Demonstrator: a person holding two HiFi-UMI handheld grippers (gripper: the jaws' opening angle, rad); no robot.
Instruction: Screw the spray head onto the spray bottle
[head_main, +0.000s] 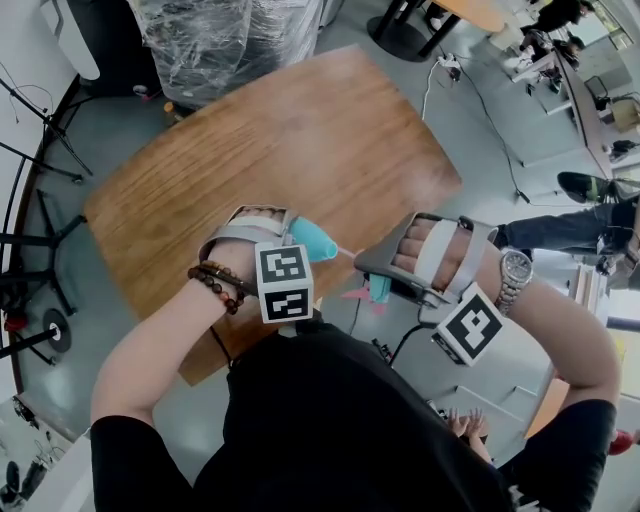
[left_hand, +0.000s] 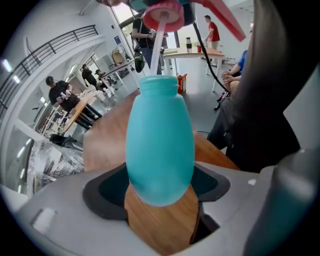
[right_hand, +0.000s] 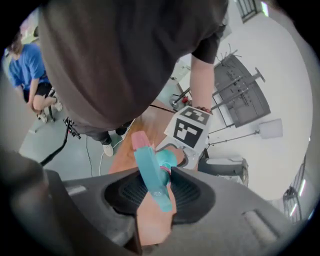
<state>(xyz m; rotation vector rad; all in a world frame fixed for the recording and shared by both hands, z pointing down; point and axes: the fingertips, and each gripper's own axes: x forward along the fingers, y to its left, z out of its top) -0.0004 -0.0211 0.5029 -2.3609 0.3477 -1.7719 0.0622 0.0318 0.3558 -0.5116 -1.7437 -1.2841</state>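
The spray bottle (left_hand: 160, 145) sits between the jaws of the left gripper (left_hand: 160, 192). Just to its right, the spray head (right_hand: 150, 170) sits between the jaws of the right gripper (right_hand: 159, 195) (its tube (left_hand: 156, 47) reaches the bottle's mouth). The table (head_main: 280, 150) lies below the bottle.

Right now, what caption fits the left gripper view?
Left gripper grips a teal spray bottle; the spray head hangs above, tube at its neck.
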